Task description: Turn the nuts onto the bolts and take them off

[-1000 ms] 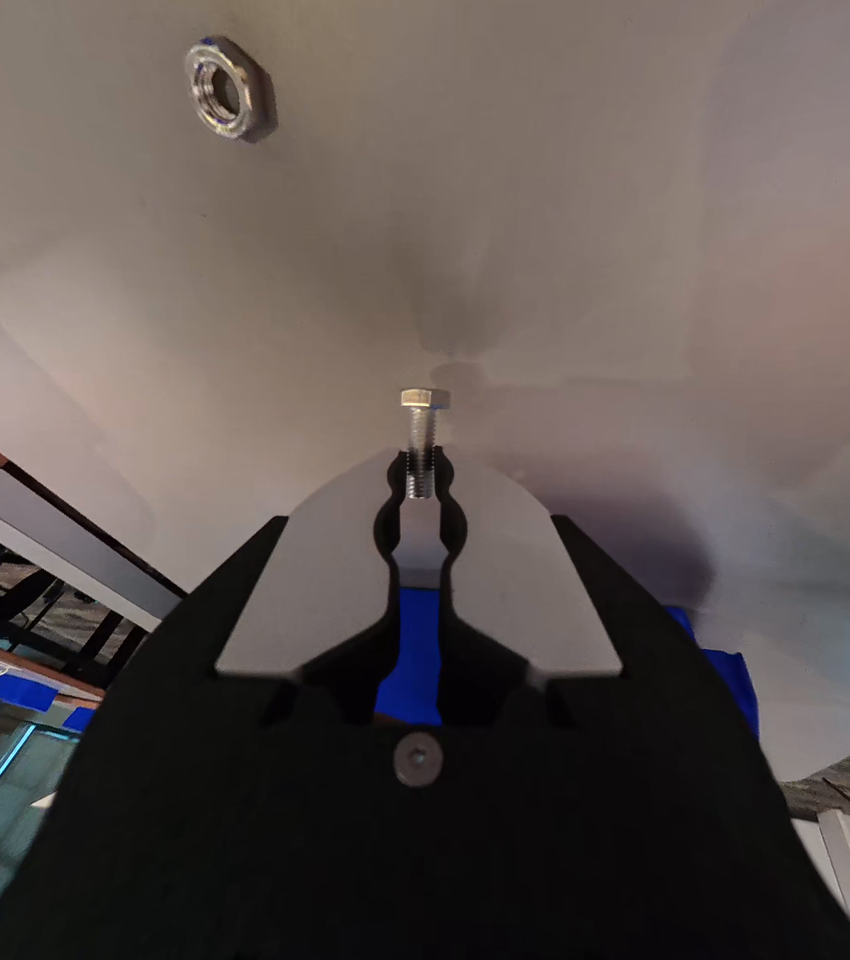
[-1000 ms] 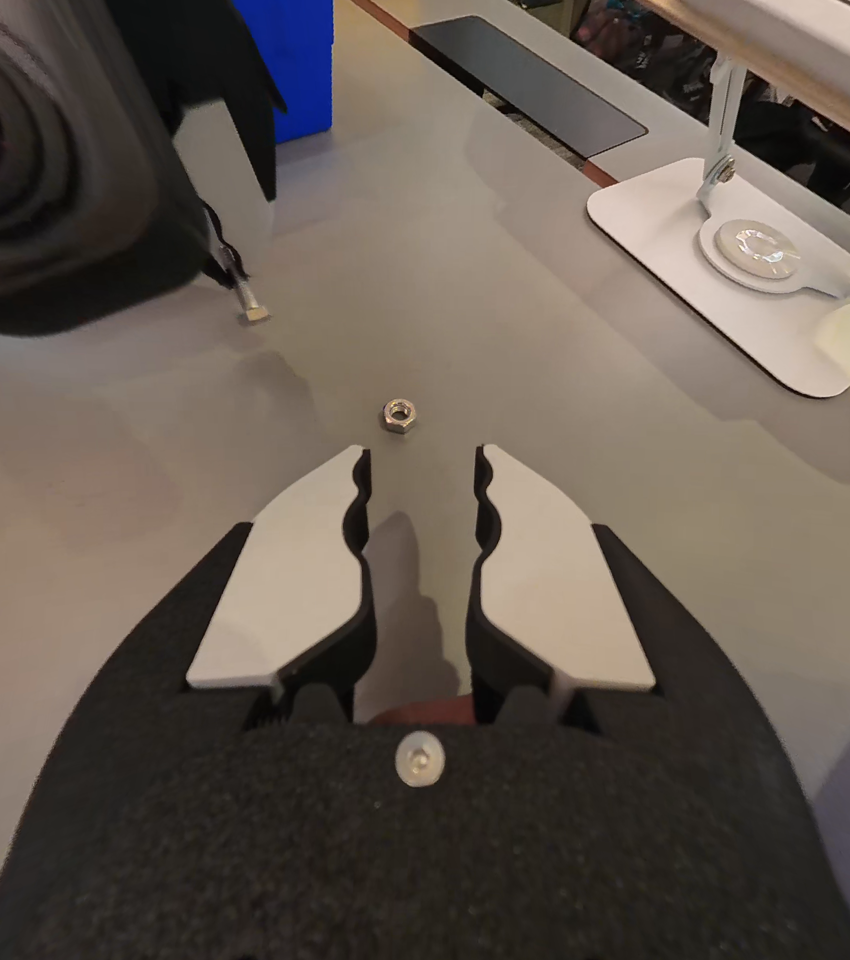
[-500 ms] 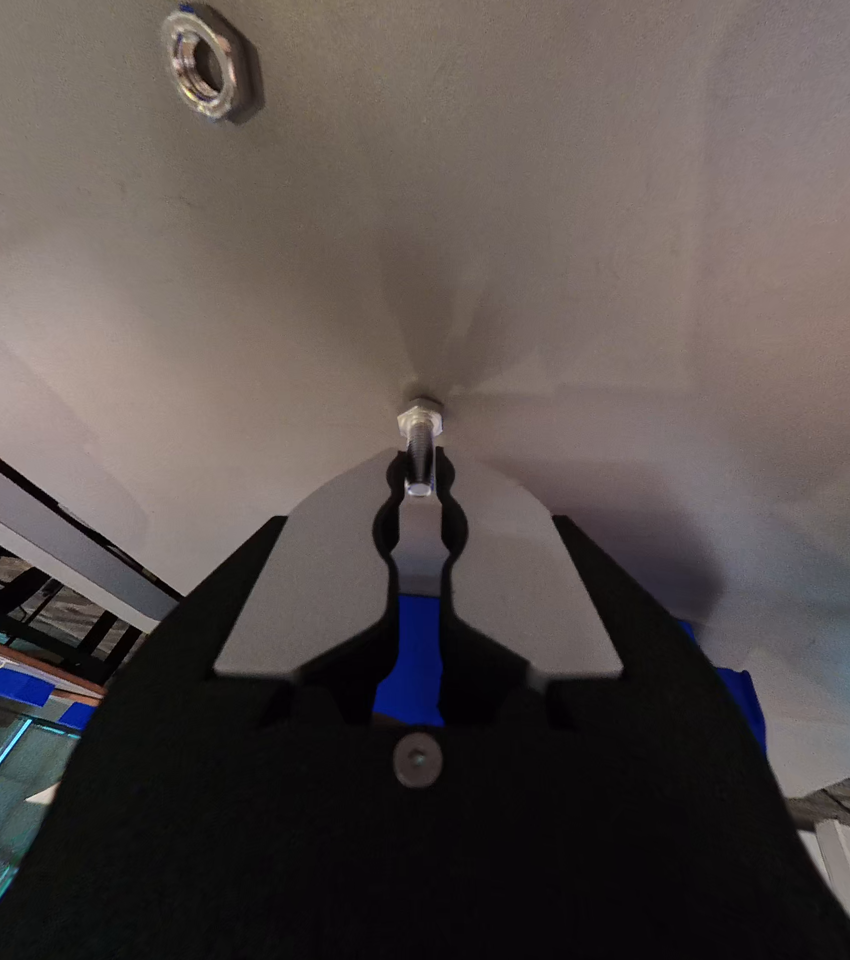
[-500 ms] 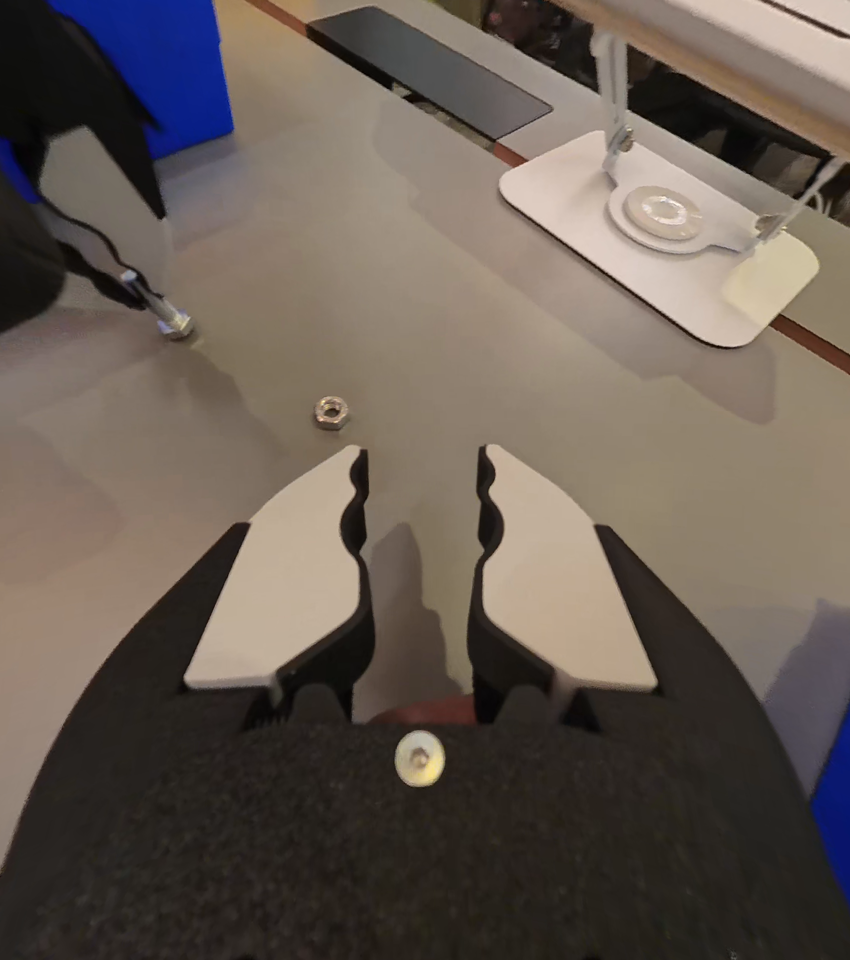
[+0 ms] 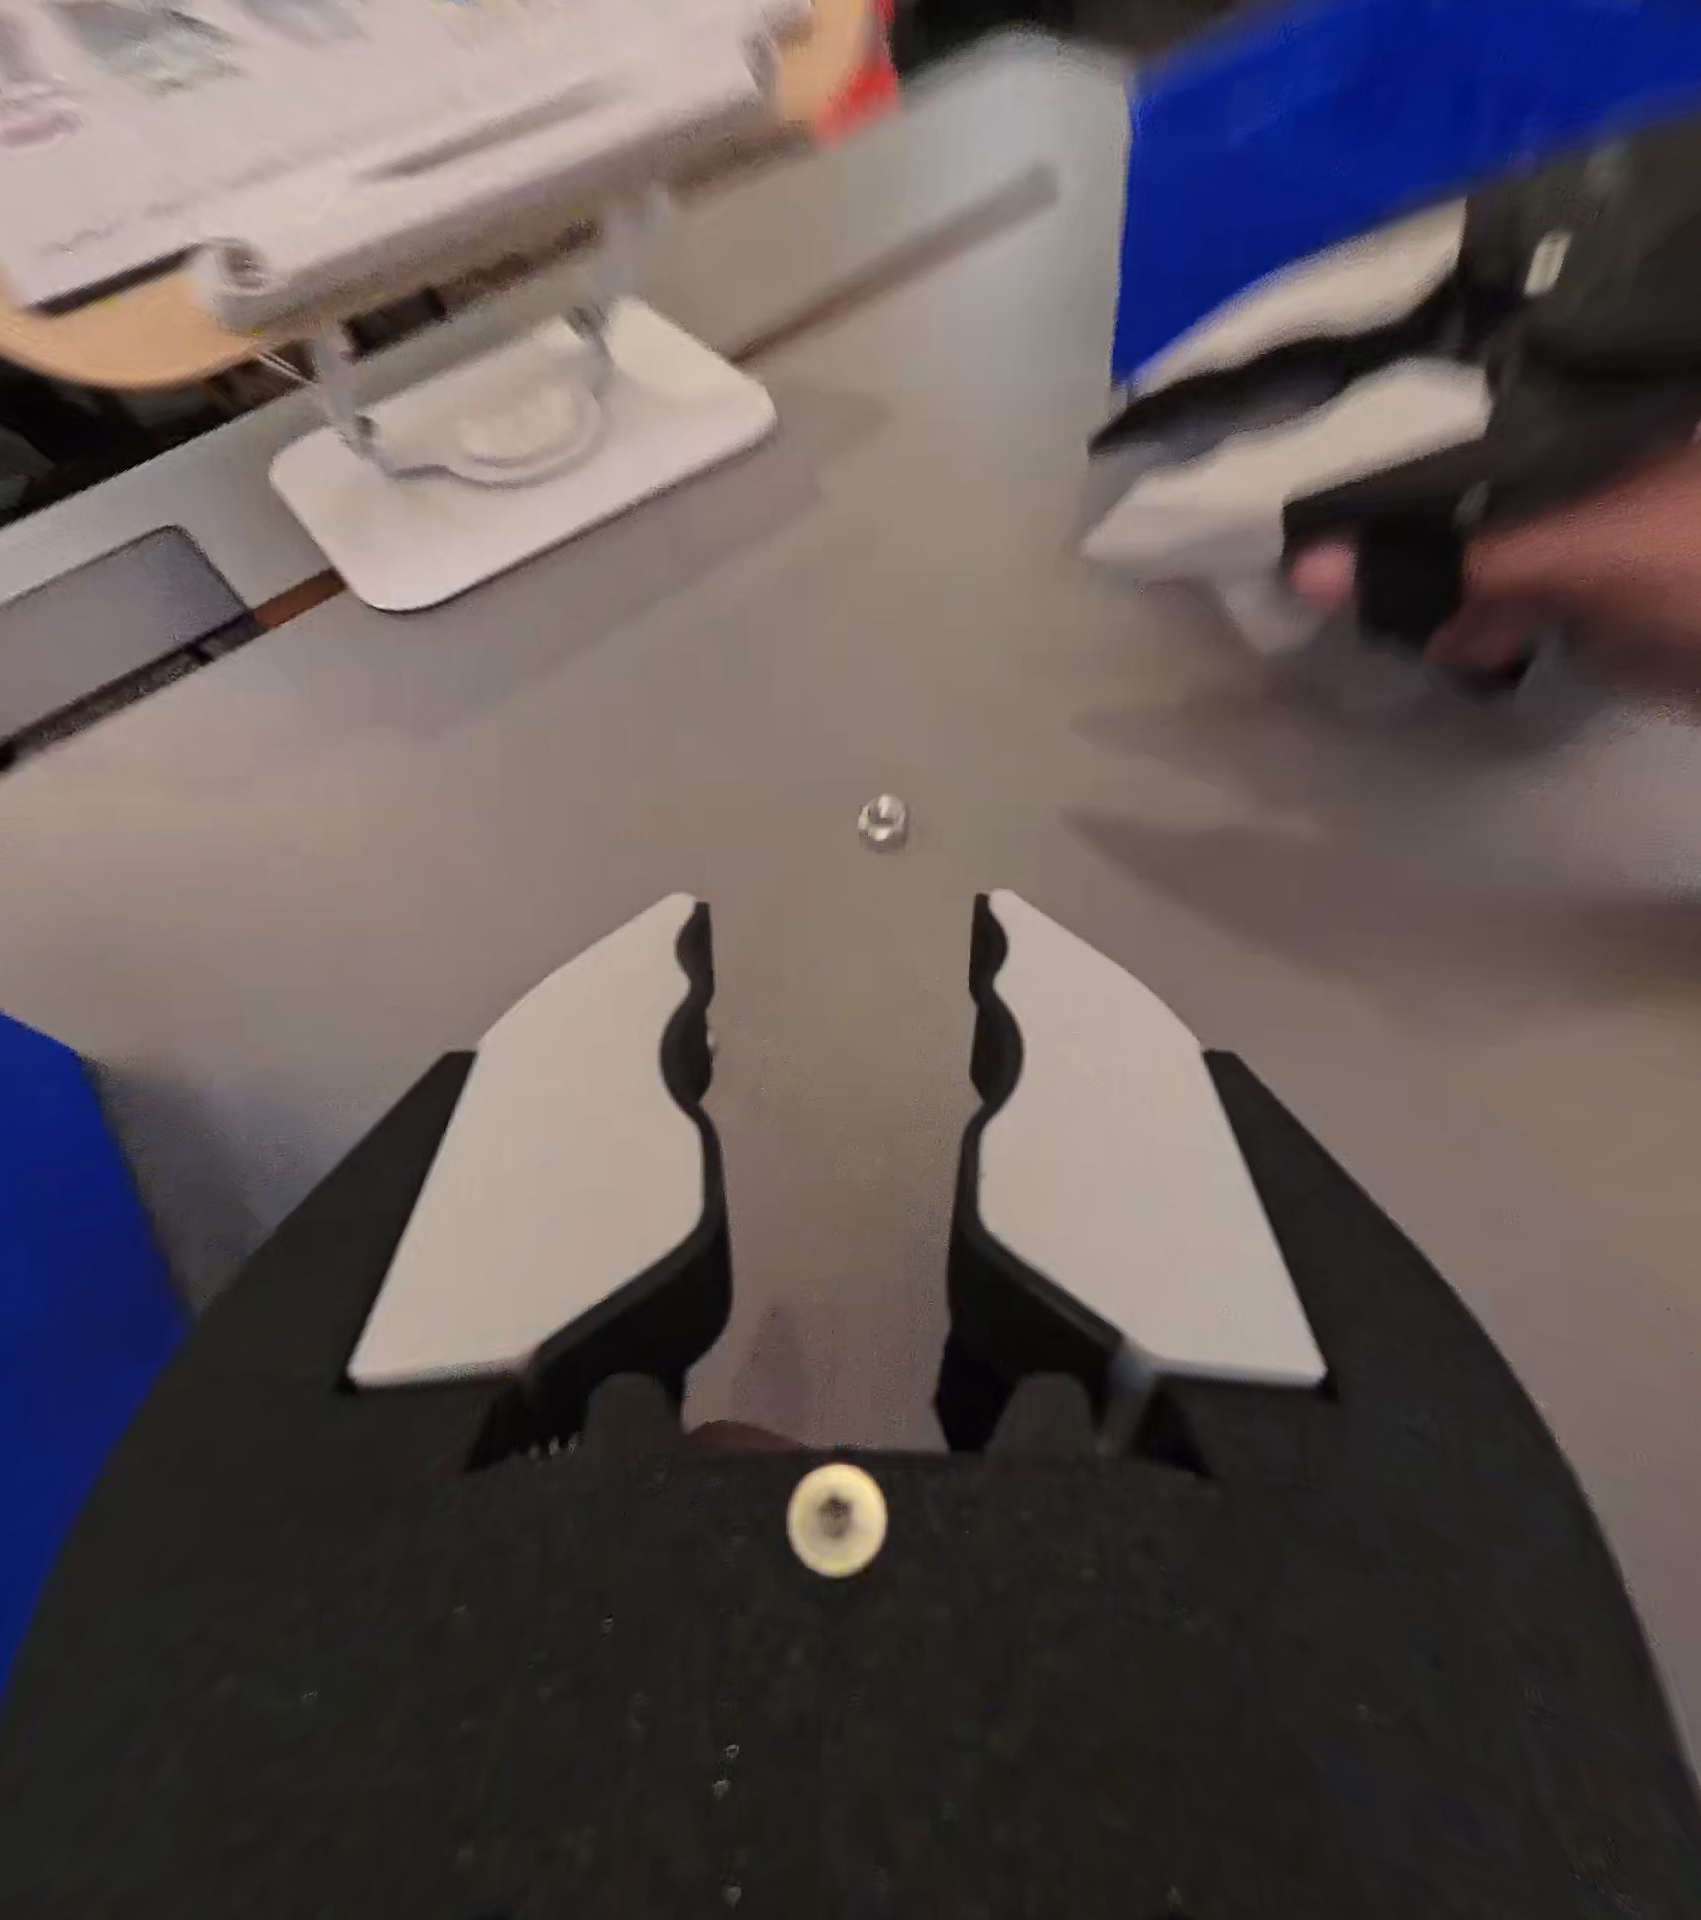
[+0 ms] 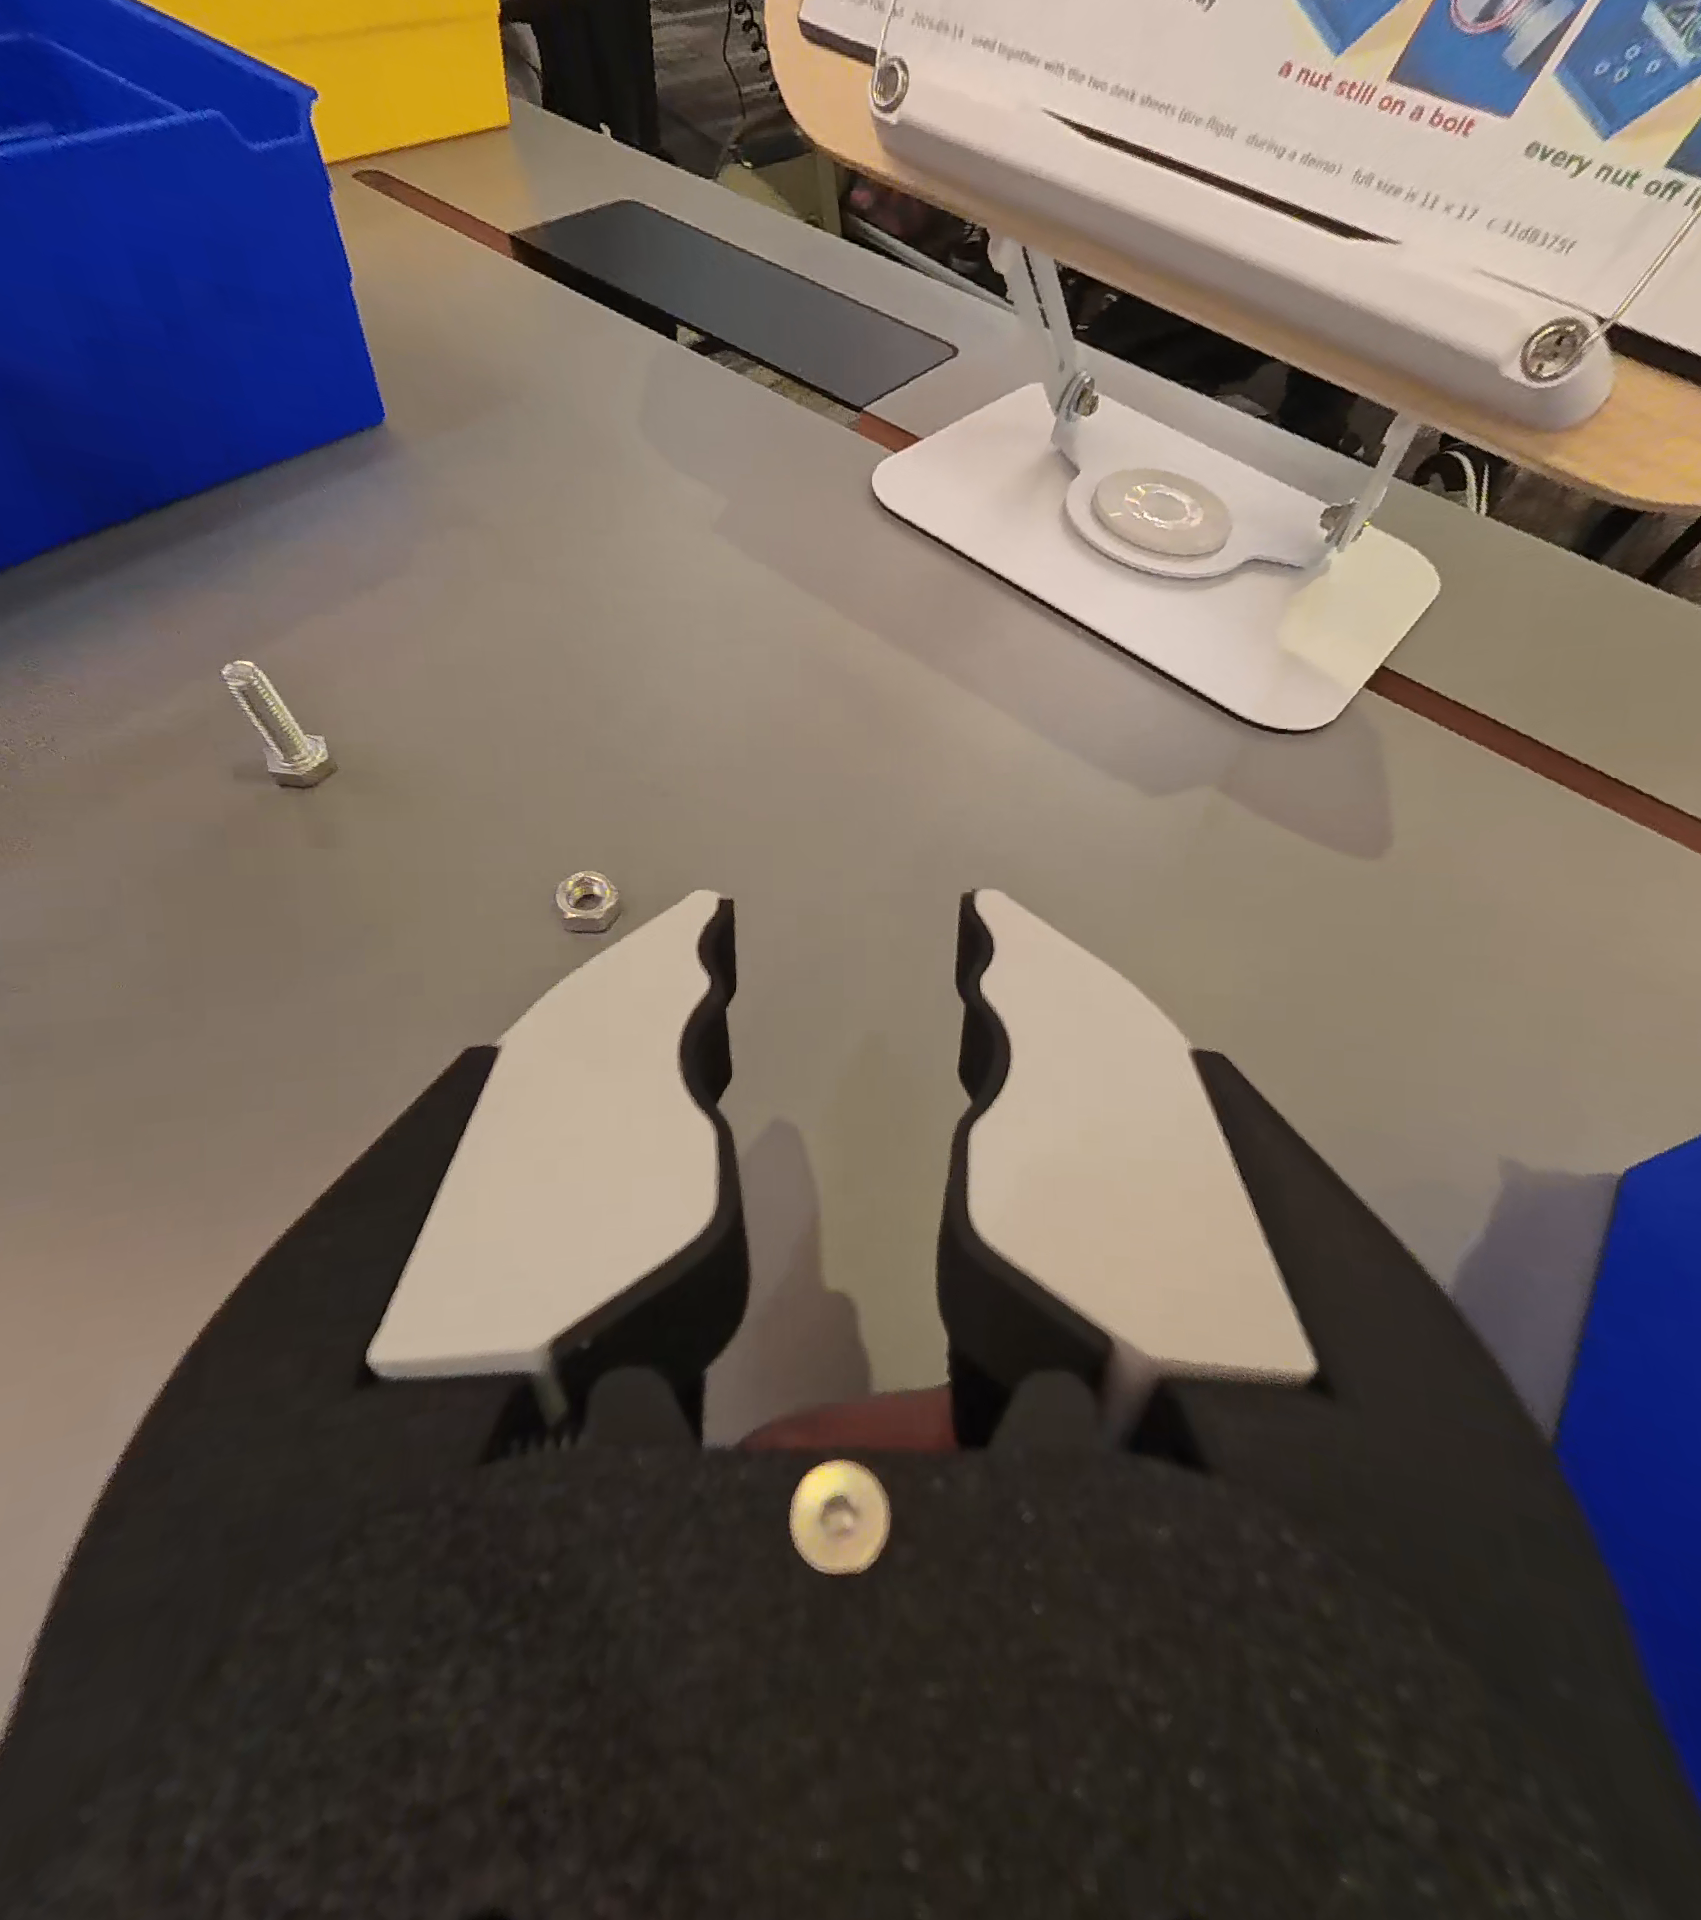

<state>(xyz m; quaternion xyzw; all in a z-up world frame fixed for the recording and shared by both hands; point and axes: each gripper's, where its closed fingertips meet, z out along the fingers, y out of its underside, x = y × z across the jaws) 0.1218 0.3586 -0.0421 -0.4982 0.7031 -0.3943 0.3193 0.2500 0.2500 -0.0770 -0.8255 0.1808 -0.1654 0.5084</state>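
Observation:
A silver bolt (image 6: 280, 727) stands on its head on the grey table (image 6: 825, 675), at the left in the right wrist view. A silver nut (image 6: 586, 902) lies flat just left of my right gripper's left fingertip. My right gripper (image 6: 844, 899) is open, with nothing between its fingers. My left gripper (image 5: 838, 904) is open with nothing between its fingers; the nut (image 5: 882, 823) lies on the table a little beyond its fingertips. The left wrist view is blurred and does not show the bolt. The right gripper (image 5: 1345, 447), in a person's hand, shows at the upper right there.
A blue bin (image 6: 98, 312) stands at the far left and another blue bin (image 6: 1698, 1403) at the right edge. A white stand (image 6: 1158, 561) carrying a board stands at the back, beside a black panel (image 6: 721, 291) set in the table. It is some 10 cm from my right tips to the silver nut (image 6: 586, 902). Look for it in the left wrist view (image 5: 891, 824) too.
My left gripper opened and let go of the bolt, which now stands head down on the table. The left gripper pulled back and tilted up. The right gripper shifted right, staying open.

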